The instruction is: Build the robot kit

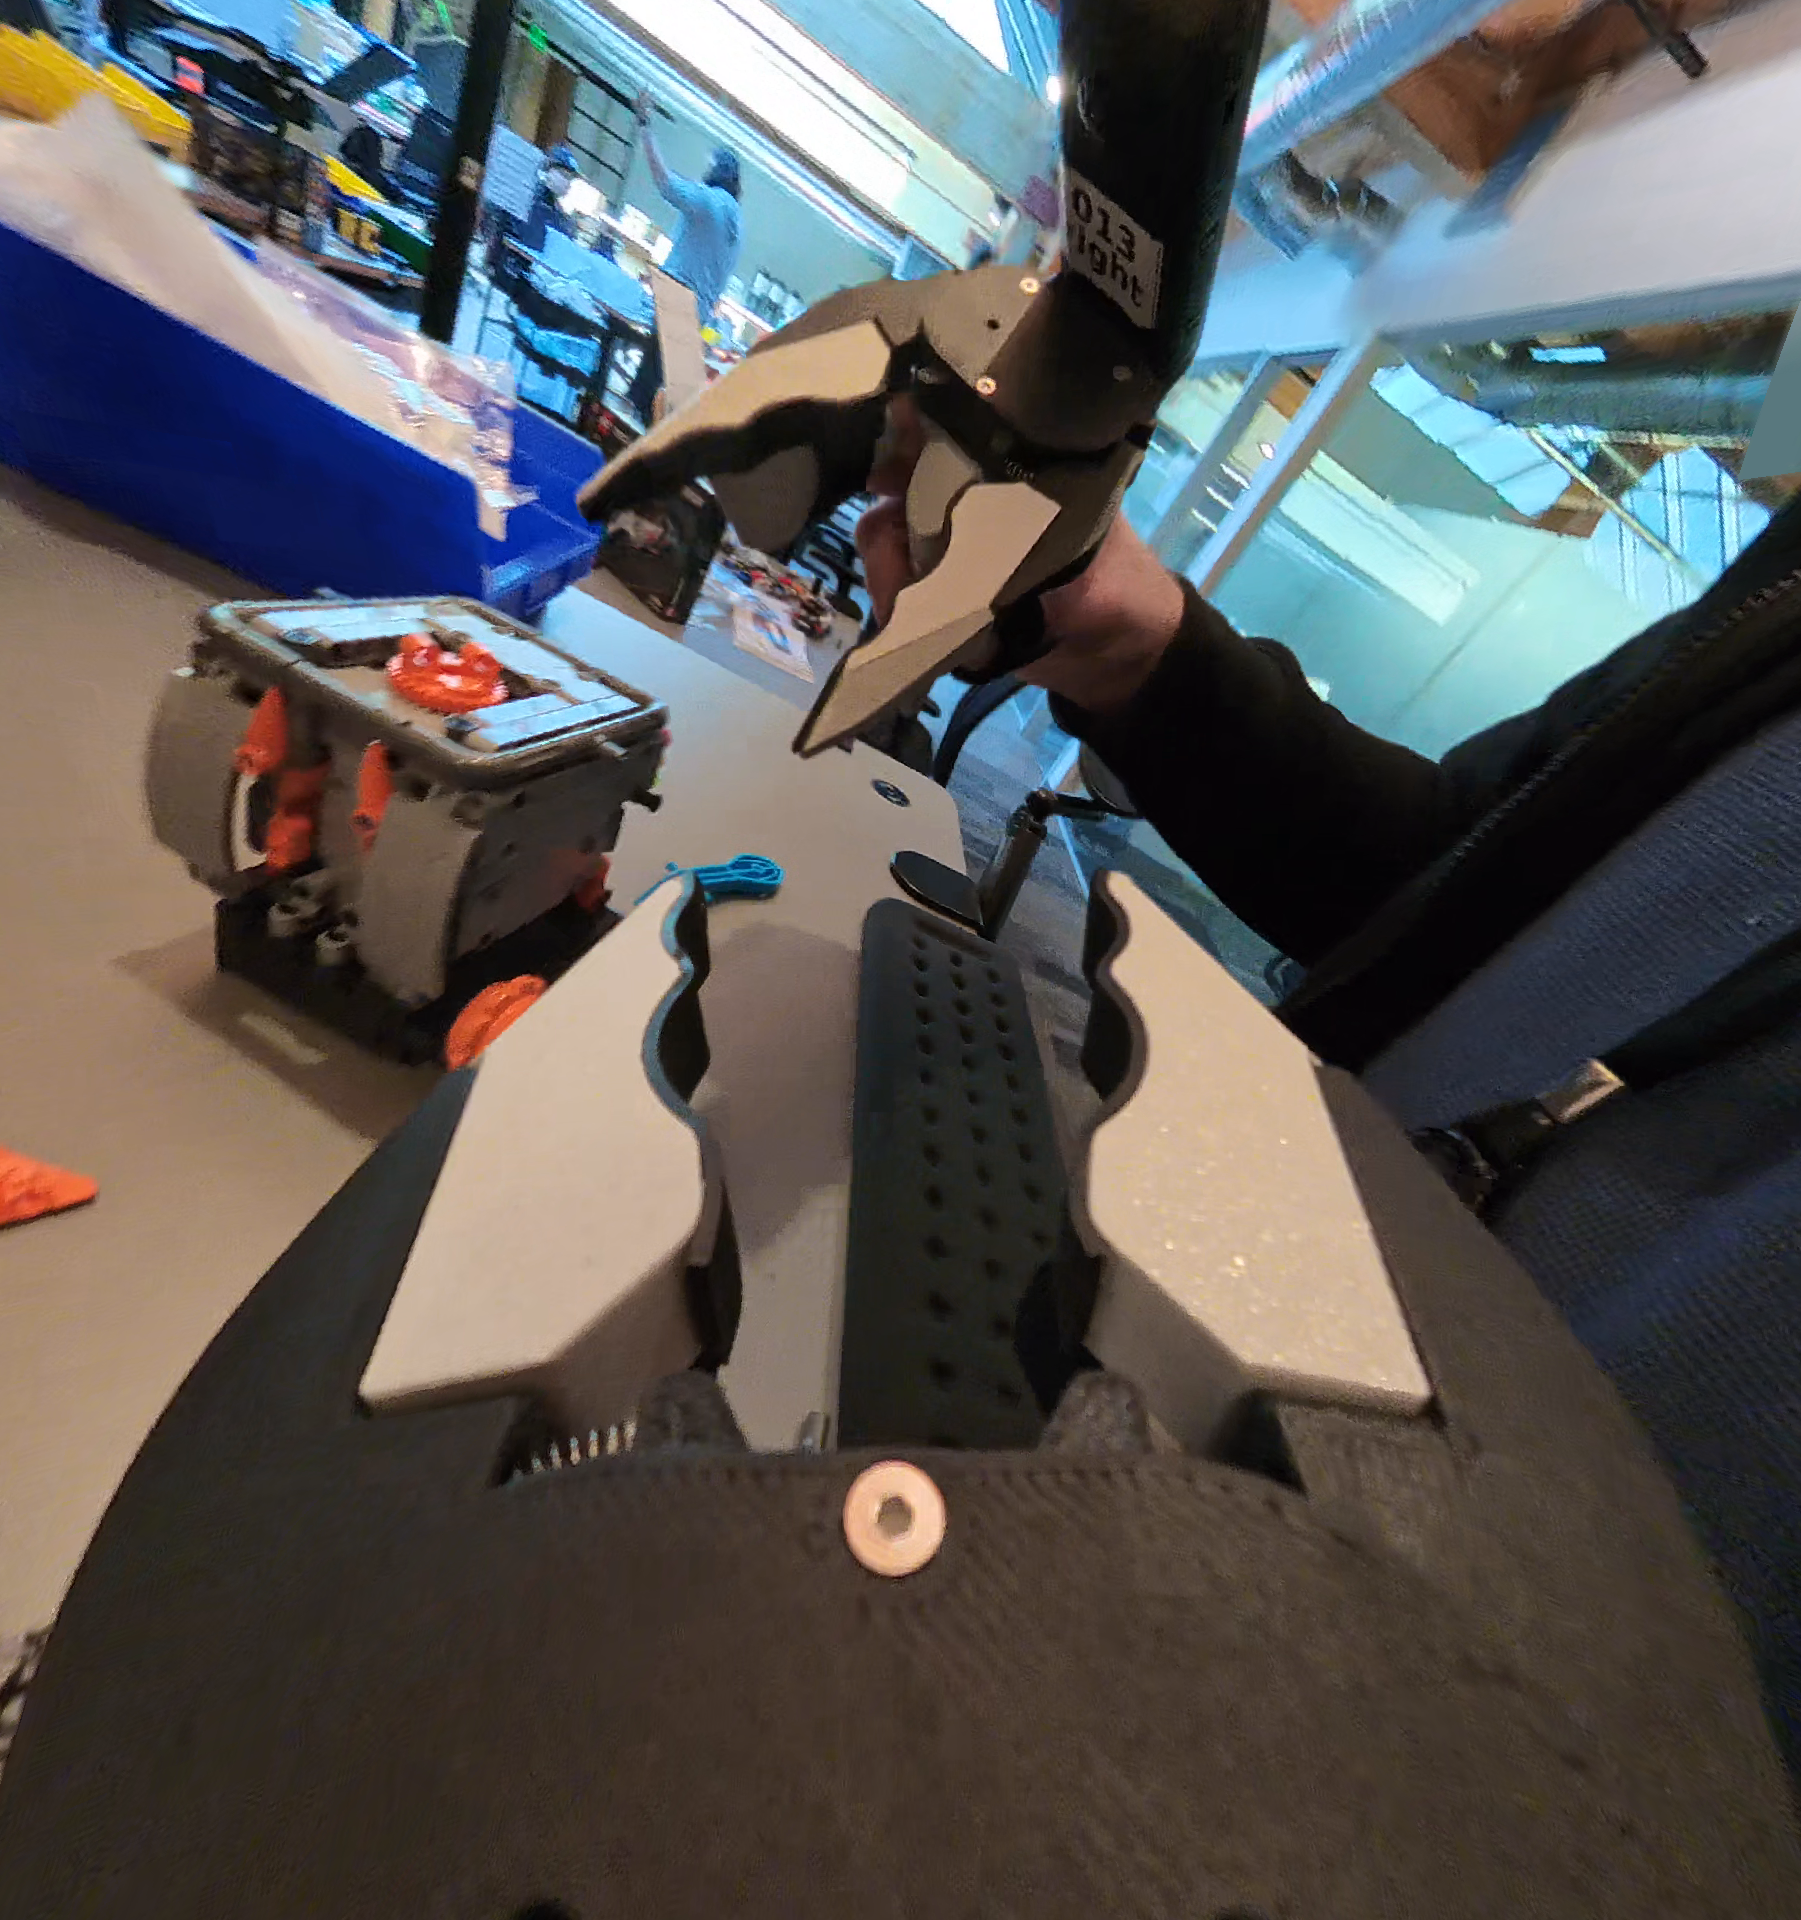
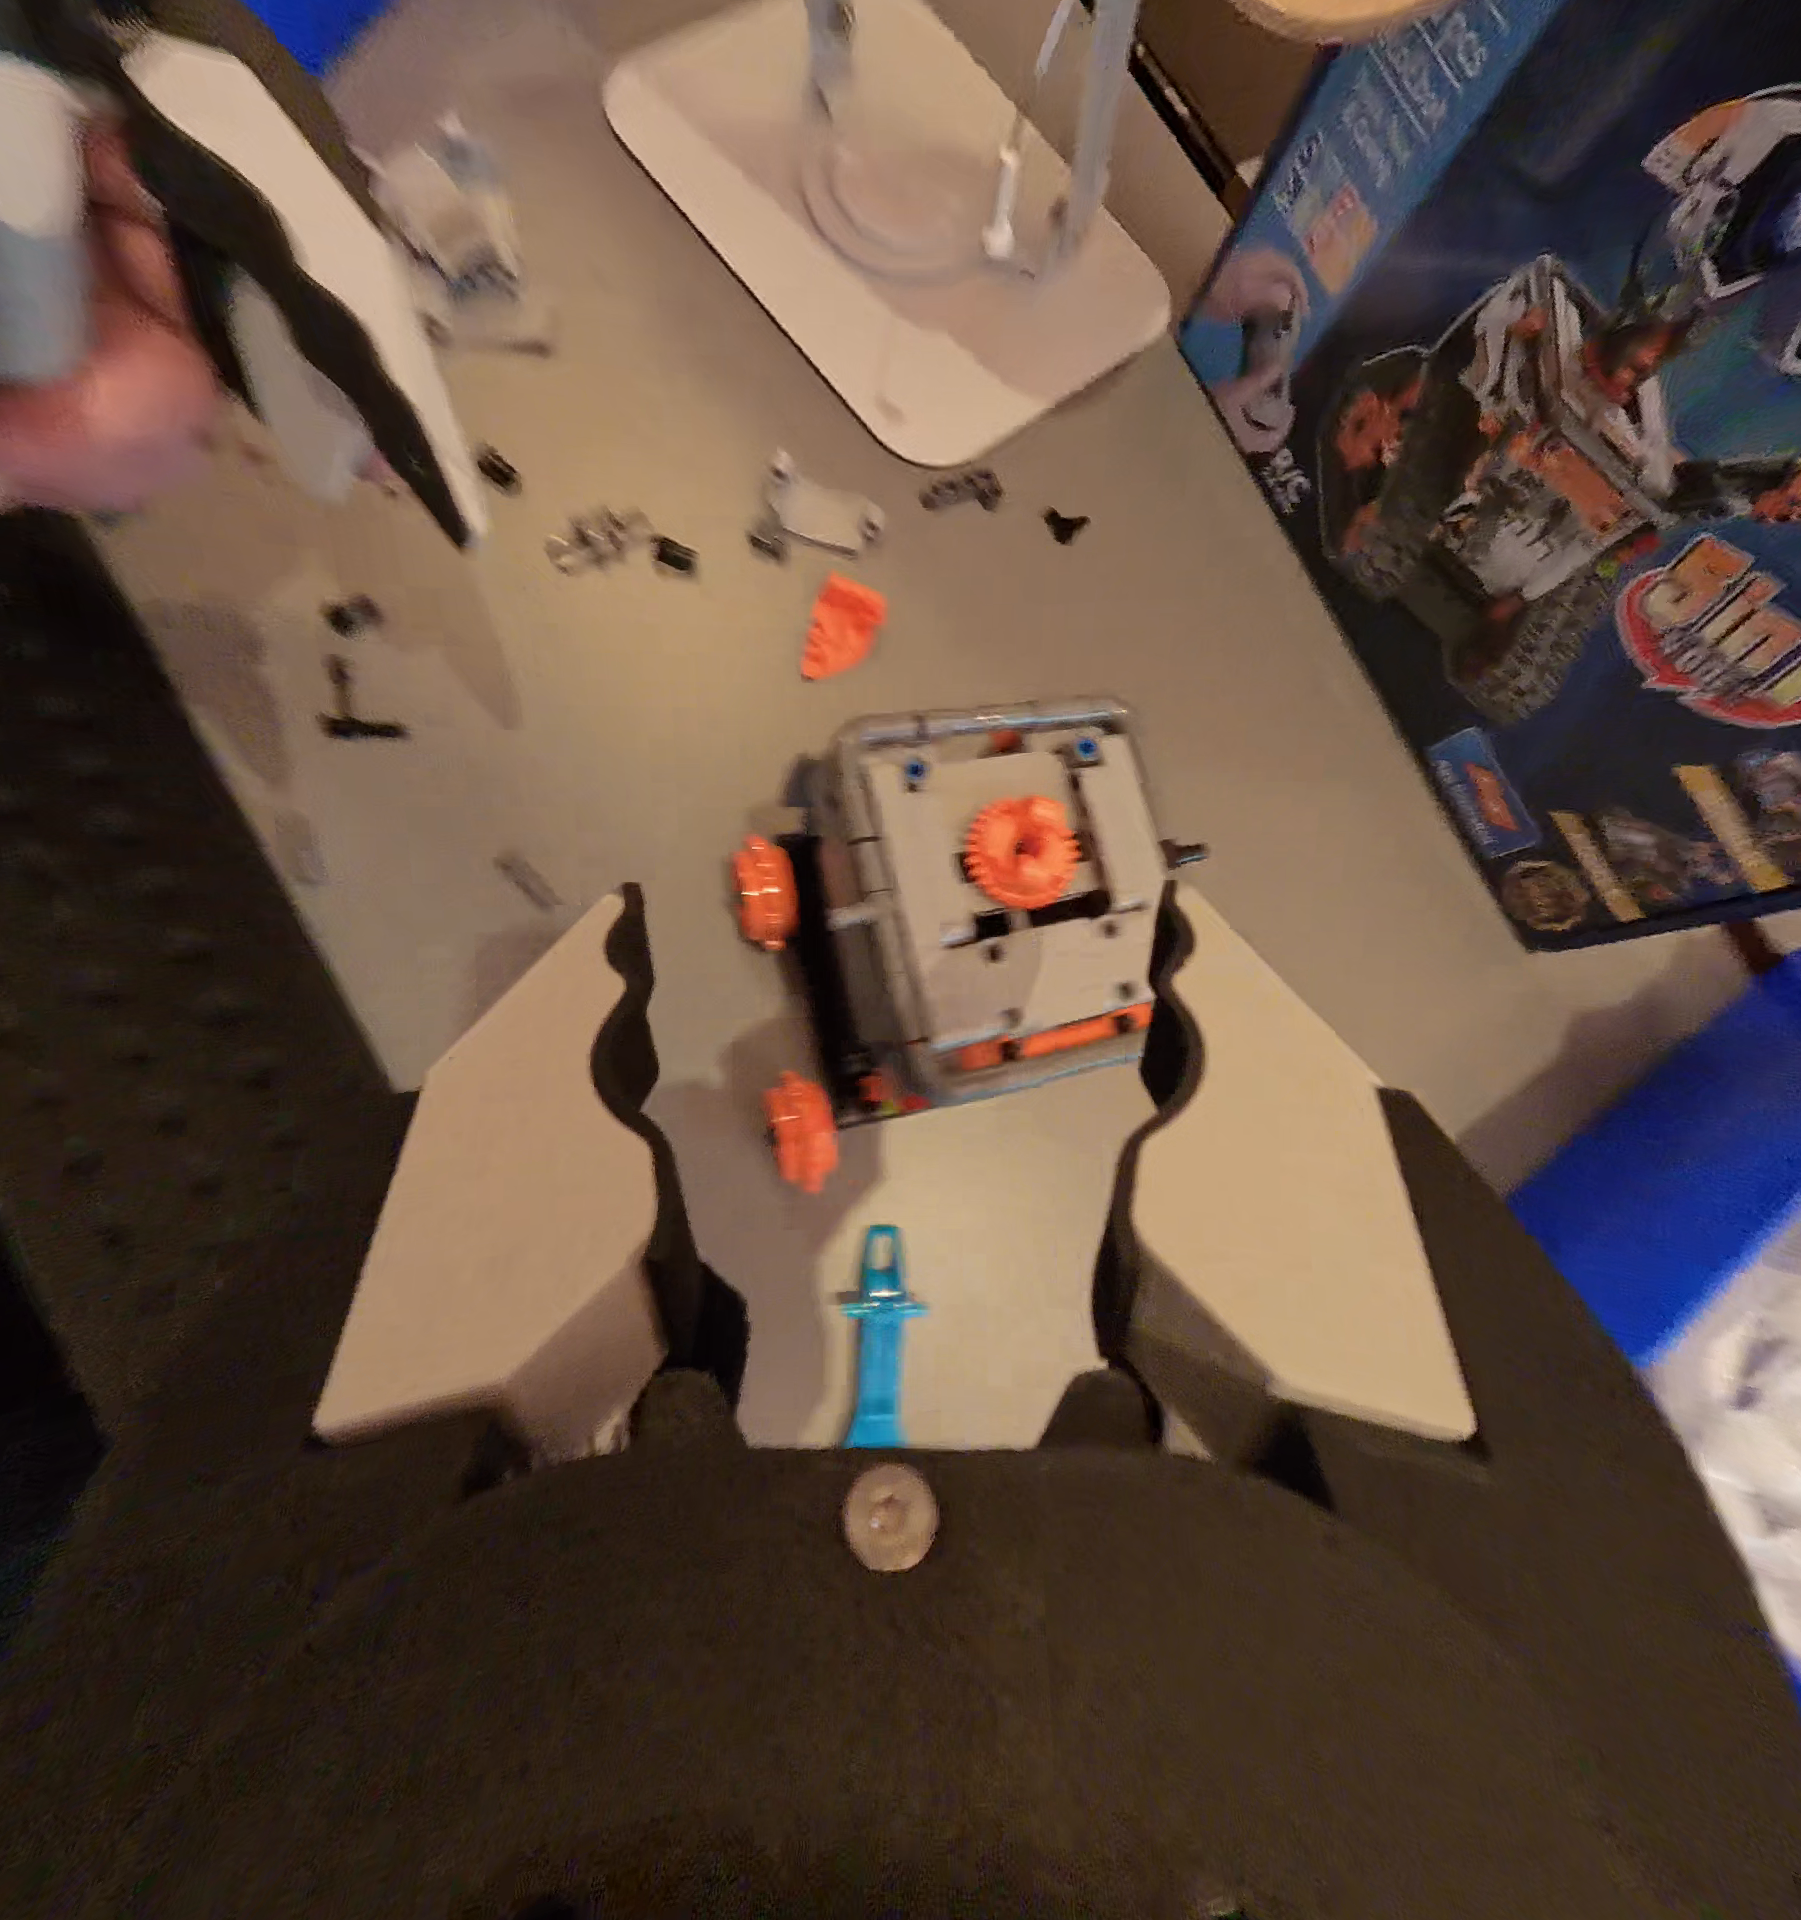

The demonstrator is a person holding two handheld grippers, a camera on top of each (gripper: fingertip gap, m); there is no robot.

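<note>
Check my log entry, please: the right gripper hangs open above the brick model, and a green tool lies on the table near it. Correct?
Not quite: the tool is blue, as the right wrist view shows. The right gripper does hang open above the model.

In the right wrist view, the grey-and-orange brick model (image 2: pixel 989 925) fills the centre of the grey table (image 2: pixel 667 644), with bare tabletop on its left side. A blue tool (image 2: pixel 880 1340) lies just below it, between the spread fingers of the right gripper (image 2: pixel 901 914). Small loose parts (image 2: pixel 626 545) and an orange piece (image 2: pixel 842 627) litter the strip above the model. A white stand base (image 2: pixel 937 343) blocks the upper centre, a tall printed box (image 2: pixel 1561 499) walls the right side, and the left gripper (image 2: pixel 397 457) hangs at upper left.
</note>
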